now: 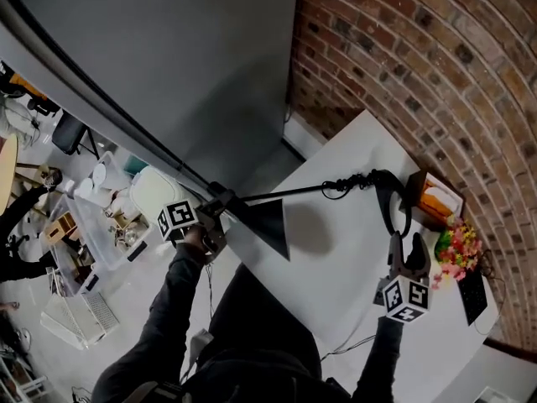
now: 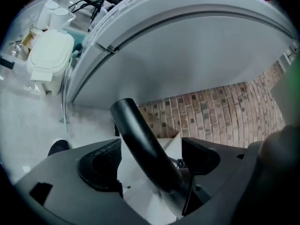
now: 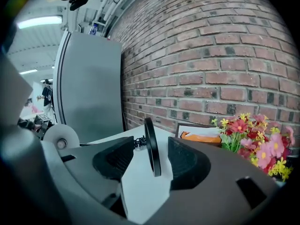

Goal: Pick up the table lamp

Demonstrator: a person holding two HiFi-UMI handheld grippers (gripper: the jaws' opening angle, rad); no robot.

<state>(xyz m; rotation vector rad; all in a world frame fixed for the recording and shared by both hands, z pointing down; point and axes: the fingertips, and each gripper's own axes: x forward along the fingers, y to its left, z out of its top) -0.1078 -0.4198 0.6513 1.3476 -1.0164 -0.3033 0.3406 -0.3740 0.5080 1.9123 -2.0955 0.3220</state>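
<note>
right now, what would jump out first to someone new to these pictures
A black table lamp lies on its side across the white table. The open left gripper straddles its neck, the open right gripper its round base, beside bright flowers near the brick wall.

Left gripper view: the near end of the table lamp (image 2: 140,139) disappears behind the left tool (image 2: 151,162). In the right gripper view its disc sits edge-on, with the bottom hidden by the right tool (image 3: 151,163). The clutter (image 1: 92,225) beyond the counter (image 1: 336,259) is too small to tell.
</note>
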